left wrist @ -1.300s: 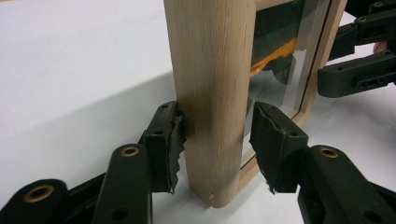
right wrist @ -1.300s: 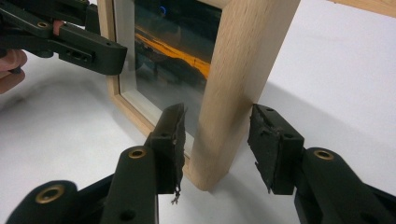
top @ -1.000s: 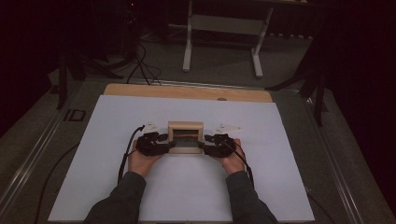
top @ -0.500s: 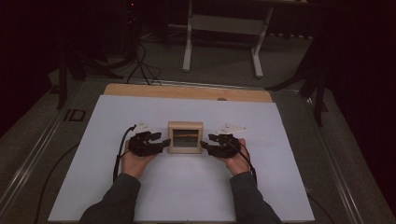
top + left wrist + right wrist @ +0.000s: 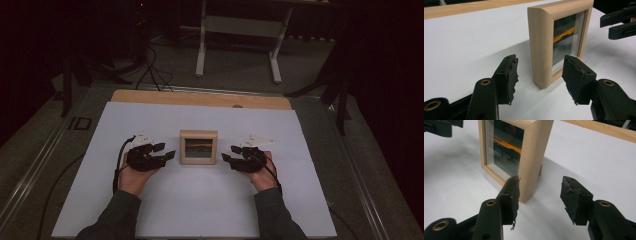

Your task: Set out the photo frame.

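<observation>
A small light-wood picture frame (image 5: 199,147) stands upright on the white tabletop (image 5: 200,205), its glass towards the person. My left gripper (image 5: 166,151) sits just left of it, open, and its pads (image 5: 509,75) flank the frame's near corner (image 5: 541,47) without touching. My right gripper (image 5: 230,153) is just right of the frame, open. Its jaws have just been opening, and the frame's edge (image 5: 534,157) lies a little beyond its pads (image 5: 571,197). Each gripper view catches the other gripper past the frame: the right gripper (image 5: 619,22) and the left gripper (image 5: 441,126).
A wooden strip (image 5: 200,98) runs along the table's far edge. Beyond it, white stand legs (image 5: 202,50) and cables (image 5: 150,70) are on the dark floor. Metal rails (image 5: 360,165) border the table at both sides.
Both hands have drawn sideways away from the frame, the left one leftward and the right one rightward. The frame now stands free between them.
</observation>
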`<action>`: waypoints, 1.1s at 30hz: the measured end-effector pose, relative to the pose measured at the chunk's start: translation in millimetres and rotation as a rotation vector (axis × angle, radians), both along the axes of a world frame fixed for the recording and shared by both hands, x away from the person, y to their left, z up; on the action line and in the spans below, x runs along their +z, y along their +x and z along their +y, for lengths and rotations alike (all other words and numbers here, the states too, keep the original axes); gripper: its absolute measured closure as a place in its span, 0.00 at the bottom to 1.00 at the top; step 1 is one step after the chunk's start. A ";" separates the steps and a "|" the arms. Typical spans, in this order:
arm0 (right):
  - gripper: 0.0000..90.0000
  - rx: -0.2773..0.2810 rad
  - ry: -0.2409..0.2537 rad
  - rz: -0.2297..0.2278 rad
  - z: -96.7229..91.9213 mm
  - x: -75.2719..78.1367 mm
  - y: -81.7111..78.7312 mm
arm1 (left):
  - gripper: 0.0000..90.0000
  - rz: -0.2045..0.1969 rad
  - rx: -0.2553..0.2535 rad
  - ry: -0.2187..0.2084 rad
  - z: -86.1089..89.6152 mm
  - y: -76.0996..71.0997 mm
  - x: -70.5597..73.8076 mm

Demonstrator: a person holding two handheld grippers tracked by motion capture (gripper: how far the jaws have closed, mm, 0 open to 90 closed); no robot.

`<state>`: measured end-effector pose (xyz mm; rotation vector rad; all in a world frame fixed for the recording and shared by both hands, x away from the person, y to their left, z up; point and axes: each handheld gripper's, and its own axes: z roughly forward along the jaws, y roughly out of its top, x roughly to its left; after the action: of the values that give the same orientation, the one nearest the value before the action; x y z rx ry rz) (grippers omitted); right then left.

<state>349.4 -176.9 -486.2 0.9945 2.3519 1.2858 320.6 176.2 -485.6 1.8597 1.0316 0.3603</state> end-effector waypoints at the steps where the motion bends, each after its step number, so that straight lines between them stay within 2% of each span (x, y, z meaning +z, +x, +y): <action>1: 0.54 0.000 0.000 0.000 0.0 0.0 0.0 | 0.50 0.000 0.000 0.000 0.0 0.0 0.0; 10: 0.54 -0.028 0.005 -0.022 -25.5 3.0 -11.7 | 0.50 -0.022 -0.001 0.015 18.6 -14.9 1.4; 17: 0.53 -0.045 -0.001 -0.030 -46.7 0.1 -25.7 | 0.50 -0.018 0.025 0.021 36.9 -23.6 -1.8; 23: 0.53 -0.088 0.034 -0.038 -70.2 1.1 -38.7 | 0.50 -0.023 0.023 0.033 45.0 -31.3 -4.2; 33: 0.51 -0.127 0.048 -0.053 -89.7 0.7 -55.7 | 0.50 -0.040 0.044 0.037 59.2 -48.7 -3.8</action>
<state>293.6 -266.6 -485.5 1.0918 2.1907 1.3097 271.8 235.5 -489.5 1.8580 1.0464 0.4435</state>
